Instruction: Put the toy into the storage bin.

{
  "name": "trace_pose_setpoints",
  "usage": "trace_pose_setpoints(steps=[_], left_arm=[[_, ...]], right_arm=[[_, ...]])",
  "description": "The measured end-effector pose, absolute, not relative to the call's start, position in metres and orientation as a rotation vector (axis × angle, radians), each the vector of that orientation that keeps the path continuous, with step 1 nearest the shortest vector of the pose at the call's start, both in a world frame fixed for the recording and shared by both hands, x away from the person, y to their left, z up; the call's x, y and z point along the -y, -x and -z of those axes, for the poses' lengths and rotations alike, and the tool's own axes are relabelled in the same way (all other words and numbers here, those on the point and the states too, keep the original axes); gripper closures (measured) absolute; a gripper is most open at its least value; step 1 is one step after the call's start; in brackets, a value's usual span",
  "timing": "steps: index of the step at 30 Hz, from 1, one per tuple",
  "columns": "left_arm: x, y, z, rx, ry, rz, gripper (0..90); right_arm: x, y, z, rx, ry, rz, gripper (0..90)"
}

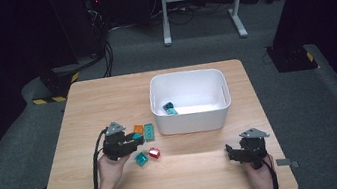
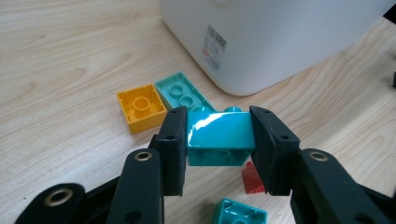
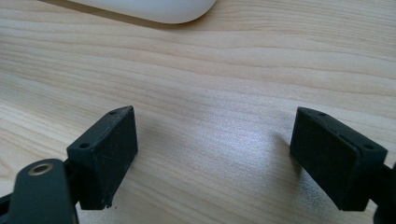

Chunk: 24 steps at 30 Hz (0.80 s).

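"Dark room all around, and a wooden table [image 1: 107, 103] is sitting in the middle. What is going on down there?"

"A person is holding two grippers. The left gripper [image 2: 219, 137] is squeezing a teal block [image 2: 219, 135] between its two black jaws. The block is hanging just above the table, near the person's left side."

"Is it a good hold?"

"I think so. The jaws are pressing on the two flat sides, and the bumps are pointing to the far side. It is looking like hard, shiny plastic, so it is probably light and stiff. It could slip, because the sides are smooth."

"What is lying around it?"

"An orange block [image 2: 141, 107] and a long green block [image 2: 182, 92] are lying side by side, touching, a little farther away. A red block [image 2: 252, 179] and another teal block [image 2: 239, 213] are lying nearer."

"And the big white thing?"

"That is a white bin [image 1: 193, 121], to the right and farther off. One small teal block [image 1: 170, 108] is already lying inside."

"What is the right gripper [image 3: 212, 158] doing?"

"Its jaws are standing wide apart, holding nothing, over bare wood near the right edge."
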State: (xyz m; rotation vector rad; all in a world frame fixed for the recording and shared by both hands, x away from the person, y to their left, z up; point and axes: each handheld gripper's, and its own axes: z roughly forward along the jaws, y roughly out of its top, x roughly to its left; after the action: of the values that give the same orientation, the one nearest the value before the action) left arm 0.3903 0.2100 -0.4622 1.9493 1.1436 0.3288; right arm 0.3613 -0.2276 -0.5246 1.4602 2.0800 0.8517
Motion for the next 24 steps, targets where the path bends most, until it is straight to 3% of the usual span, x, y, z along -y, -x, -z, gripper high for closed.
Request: trace_pose_setpoints(steps=[24], left_arm=[[-0.213,-0.401,0.403,-1.060,-1.898,-0.324,58.6]], right_arm=[[0.228,-0.361,0.525,-2.080,-1.461,-0.852,14.9]])
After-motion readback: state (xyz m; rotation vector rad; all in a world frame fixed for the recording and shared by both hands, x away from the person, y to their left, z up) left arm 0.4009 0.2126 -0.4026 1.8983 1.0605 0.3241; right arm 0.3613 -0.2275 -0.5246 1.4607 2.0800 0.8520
